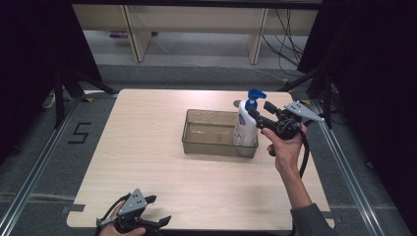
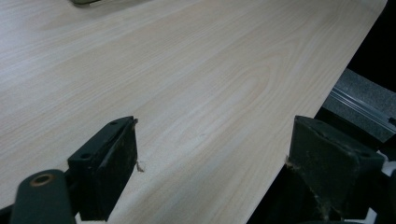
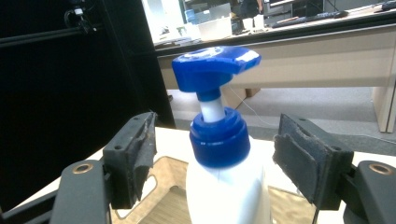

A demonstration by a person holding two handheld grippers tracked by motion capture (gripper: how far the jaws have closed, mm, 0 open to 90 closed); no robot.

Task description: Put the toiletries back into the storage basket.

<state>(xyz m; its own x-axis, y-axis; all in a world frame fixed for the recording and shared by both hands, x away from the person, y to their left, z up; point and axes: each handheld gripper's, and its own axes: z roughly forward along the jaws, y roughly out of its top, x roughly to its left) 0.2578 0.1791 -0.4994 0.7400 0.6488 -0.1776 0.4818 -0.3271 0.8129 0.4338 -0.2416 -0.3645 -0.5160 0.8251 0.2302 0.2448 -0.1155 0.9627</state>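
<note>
Pump bottle [image 1: 244,125] stood upright at the right end of the clear bin [image 1: 206,140] mid-table, blue pump head [image 3: 212,67] up. Right gripper [image 1: 260,110] sat level at the bottle's neck, jaws spread with a gap either side of the blue collar [image 3: 218,142], pads not touching it. Left gripper [image 1: 158,210] was parked over the table's [image 1: 147,162] near edge, well apart from the bin, jaws wide open with nothing between them.
</note>
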